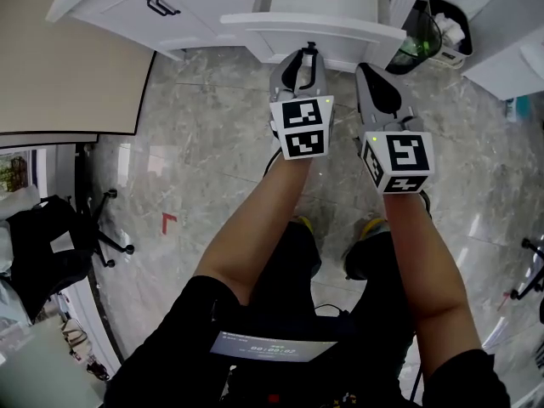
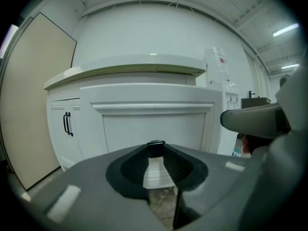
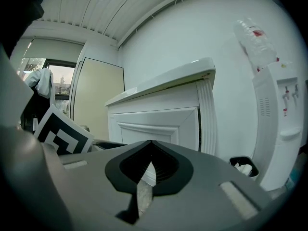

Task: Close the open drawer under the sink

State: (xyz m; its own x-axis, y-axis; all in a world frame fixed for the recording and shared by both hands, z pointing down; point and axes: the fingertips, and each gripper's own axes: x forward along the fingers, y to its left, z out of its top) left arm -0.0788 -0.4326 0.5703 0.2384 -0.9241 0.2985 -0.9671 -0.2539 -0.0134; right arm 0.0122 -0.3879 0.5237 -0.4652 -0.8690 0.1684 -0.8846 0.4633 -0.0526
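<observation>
The open drawer (image 1: 316,29) is a white panelled front that sticks out from the white sink cabinet (image 1: 161,11) toward me. My left gripper (image 1: 307,56) is shut and empty, its tips just short of the drawer's front edge. My right gripper (image 1: 367,73) is shut too and hangs beside it, slightly lower and to the right. In the left gripper view the drawer front (image 2: 153,124) fills the middle, close beyond the shut left gripper (image 2: 156,145). The right gripper view shows the drawer front (image 3: 161,124) at an angle past the shut right gripper (image 3: 150,146).
A cabinet door with black handles (image 2: 67,123) sits left of the drawer. A water dispenser (image 3: 283,114) and a black bin (image 1: 435,29) stand to the right. A beige panel (image 1: 68,58) and an office chair (image 1: 59,236) are at the left, on a marble floor (image 1: 204,134).
</observation>
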